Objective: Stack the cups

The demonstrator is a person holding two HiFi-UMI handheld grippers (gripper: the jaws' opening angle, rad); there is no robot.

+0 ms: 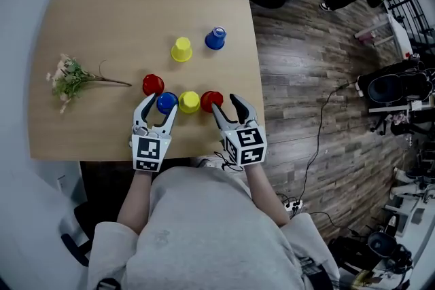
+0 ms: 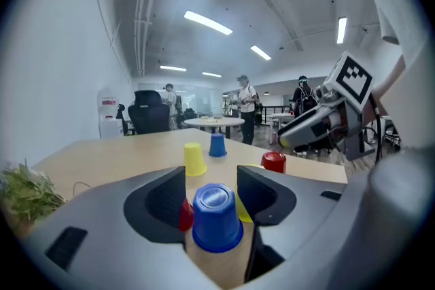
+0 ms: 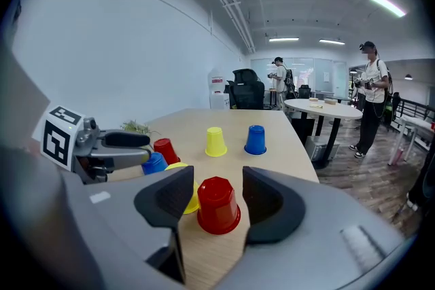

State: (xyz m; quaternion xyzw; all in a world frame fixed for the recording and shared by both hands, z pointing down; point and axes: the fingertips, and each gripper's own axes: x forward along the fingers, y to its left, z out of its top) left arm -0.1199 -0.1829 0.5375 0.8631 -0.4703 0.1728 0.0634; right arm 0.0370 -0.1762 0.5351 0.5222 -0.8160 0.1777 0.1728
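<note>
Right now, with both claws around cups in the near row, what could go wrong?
1. The near yellow cup sits close between the blue cup in the open left claw and the red cup in the open right claw; closing either could shove it.
2. A second red cup stands close by the left claw's outer jaw and could be tipped.
3. Lifting together, the claws might collide.

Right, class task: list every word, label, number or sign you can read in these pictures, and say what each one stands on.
No words or numbers can be read anywhere.
On the left marker cube of the left gripper: black-and-white square pattern, no letters.
On the right marker cube of the right gripper: the same kind of pattern.
On the white dispenser: red label, too blurred to read.
On the blue cup: no print.
</note>
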